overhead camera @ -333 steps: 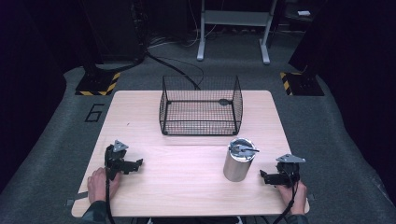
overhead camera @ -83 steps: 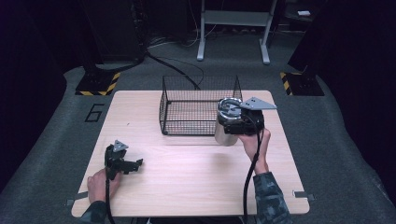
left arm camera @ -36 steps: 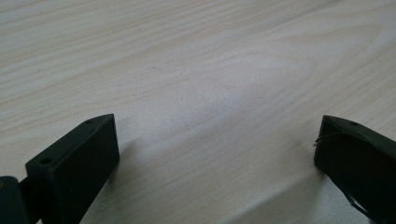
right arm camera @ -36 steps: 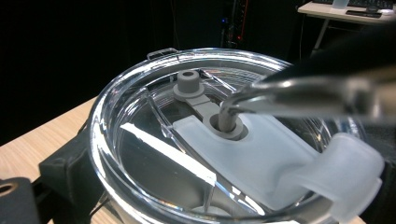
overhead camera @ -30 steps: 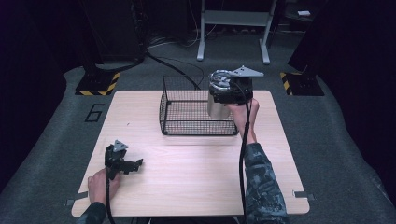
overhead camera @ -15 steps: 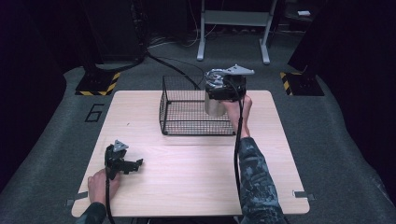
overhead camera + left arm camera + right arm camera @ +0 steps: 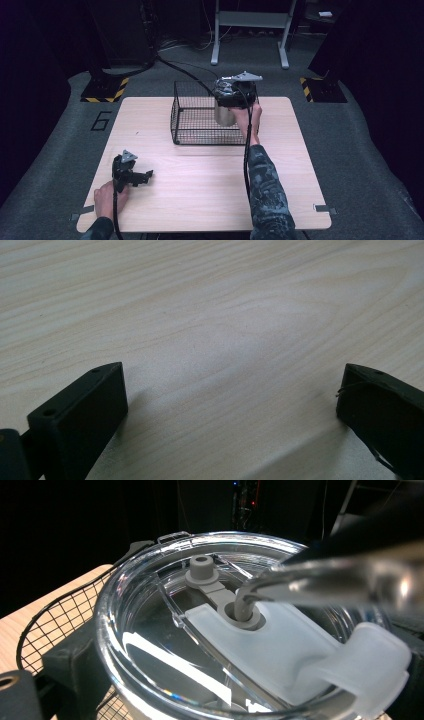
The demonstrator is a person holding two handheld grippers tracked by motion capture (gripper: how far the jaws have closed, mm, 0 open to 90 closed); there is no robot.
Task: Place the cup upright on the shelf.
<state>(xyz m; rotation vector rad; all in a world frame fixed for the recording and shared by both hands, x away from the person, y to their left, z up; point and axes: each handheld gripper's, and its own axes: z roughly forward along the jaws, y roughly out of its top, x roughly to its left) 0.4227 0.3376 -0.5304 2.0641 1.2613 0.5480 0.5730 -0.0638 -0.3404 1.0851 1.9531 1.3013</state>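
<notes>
The left gripper is black and blocky, topped by a small grey three-cornered plate, with a black cable trailing from it. In its own view the two jaws are matte black slabs with squared ends, each with a small round hole near the tip. The right gripper is black too, carries a larger grey three-cornered plate, and trails a black cable along a sleeve of dark mottled camouflage fabric
</notes>
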